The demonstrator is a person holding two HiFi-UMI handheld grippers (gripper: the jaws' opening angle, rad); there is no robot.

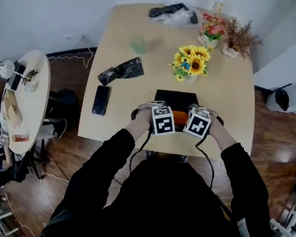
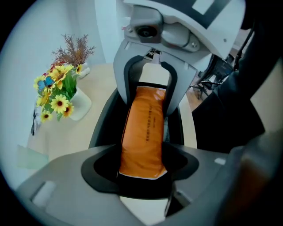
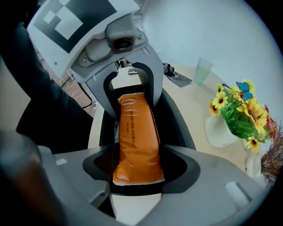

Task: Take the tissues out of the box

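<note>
An orange tissue pack [image 1: 179,116] hangs at the near edge of the beige table [image 1: 233,97], just in front of the black box [image 1: 176,98]. My two grippers face each other across it. The left gripper [image 1: 173,116] comes in from the left, and one end of the orange pack [image 2: 143,132] sits between its jaws [image 2: 143,176], which close against its sides. The right gripper [image 1: 185,117] comes in from the right and holds the other end of the pack [image 3: 135,141] in its jaws [image 3: 137,181]. Each gripper view shows the other gripper at the pack's far end.
A vase of sunflowers [image 1: 191,62] stands just behind the box. A phone [image 1: 101,100], a black bag [image 1: 122,69] and a green cup [image 1: 138,41] lie to the left. Flower pots [image 1: 214,29] and a plastic bag [image 1: 173,12] line the far edge. A round side table [image 1: 27,104] stands at the left.
</note>
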